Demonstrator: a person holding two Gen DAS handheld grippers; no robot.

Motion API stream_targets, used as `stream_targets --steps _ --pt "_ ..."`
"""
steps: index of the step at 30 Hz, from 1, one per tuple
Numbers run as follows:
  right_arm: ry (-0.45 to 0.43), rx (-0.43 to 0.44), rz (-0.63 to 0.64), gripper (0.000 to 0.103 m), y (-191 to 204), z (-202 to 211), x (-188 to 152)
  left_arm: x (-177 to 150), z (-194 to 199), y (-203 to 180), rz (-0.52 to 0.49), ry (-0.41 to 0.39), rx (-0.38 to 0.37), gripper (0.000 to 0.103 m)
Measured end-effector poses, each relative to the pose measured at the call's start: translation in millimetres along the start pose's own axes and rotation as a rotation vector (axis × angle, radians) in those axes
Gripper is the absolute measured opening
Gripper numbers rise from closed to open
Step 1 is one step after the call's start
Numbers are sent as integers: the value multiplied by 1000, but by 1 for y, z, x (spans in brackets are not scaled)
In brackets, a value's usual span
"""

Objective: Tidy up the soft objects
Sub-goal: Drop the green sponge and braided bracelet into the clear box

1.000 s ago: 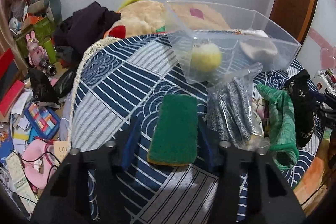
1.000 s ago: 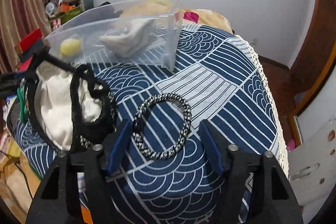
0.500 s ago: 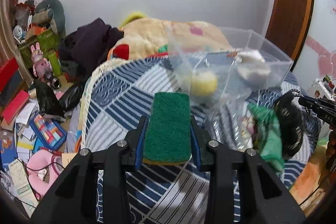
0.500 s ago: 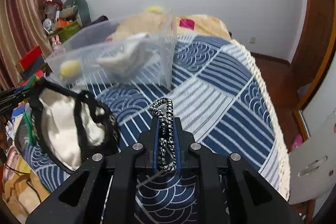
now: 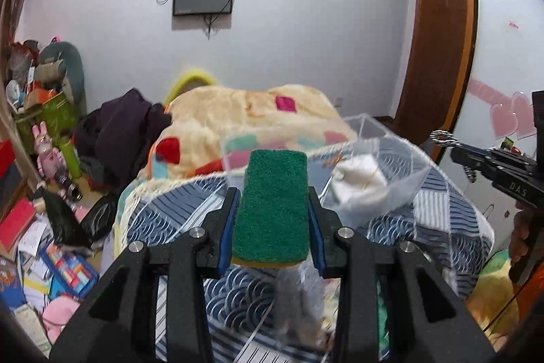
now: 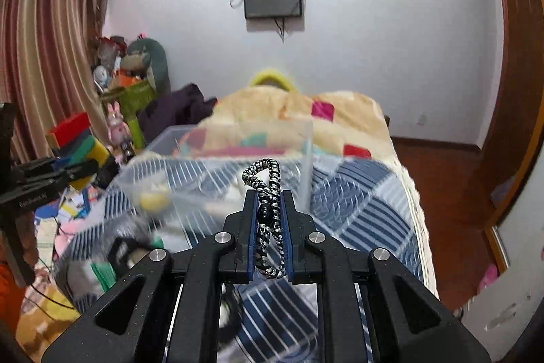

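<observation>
The left gripper (image 5: 272,210) is held level and raised above the bed, its two black fingers with blue pads (image 5: 226,227) pressed against the long sides of a green rectangular scouring sponge with a yellow underside (image 5: 272,206). The sponge lies flat between the pads, pointing straight ahead. Just beyond and slightly to the right of it stands a clear plastic storage bin (image 5: 401,189) with a white soft item (image 5: 357,176) inside. The bin rests on a blue and white wave-patterned bed cover (image 5: 438,213). Below the fingers a clear bag of grey items shows only as a blur.

The right gripper (image 6: 268,216) is also lifted and level, its pads closed tightly on a black and white braided hair tie (image 6: 268,213), which is squeezed into a narrow upright loop; the top of the loop pokes out past the fingertips. Directly ahead of it is the same clear bin (image 6: 210,165), with a yellow ball (image 6: 151,199) visible through its wall to the left.

Each gripper appears at the edge of the other's view, side by side and apart. Beyond the bin lies a cream patchwork blanket (image 6: 306,111).
</observation>
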State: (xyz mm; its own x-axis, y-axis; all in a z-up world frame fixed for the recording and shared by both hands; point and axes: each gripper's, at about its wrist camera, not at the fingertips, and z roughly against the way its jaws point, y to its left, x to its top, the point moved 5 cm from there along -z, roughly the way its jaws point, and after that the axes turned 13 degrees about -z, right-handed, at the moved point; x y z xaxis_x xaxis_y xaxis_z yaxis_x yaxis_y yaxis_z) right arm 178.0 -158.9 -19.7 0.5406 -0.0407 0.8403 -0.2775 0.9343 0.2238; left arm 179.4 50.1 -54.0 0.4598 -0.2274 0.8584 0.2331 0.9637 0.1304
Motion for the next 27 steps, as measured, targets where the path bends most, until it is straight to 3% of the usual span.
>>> stream_targets --steps 10,27 --pt "10 57 32 11 27 -36 17 31 -38 -16 -5 4 -52 37" --pt "227 1 32 11 24 -119 -11 13 -124 -45 -41 215 -125 37"
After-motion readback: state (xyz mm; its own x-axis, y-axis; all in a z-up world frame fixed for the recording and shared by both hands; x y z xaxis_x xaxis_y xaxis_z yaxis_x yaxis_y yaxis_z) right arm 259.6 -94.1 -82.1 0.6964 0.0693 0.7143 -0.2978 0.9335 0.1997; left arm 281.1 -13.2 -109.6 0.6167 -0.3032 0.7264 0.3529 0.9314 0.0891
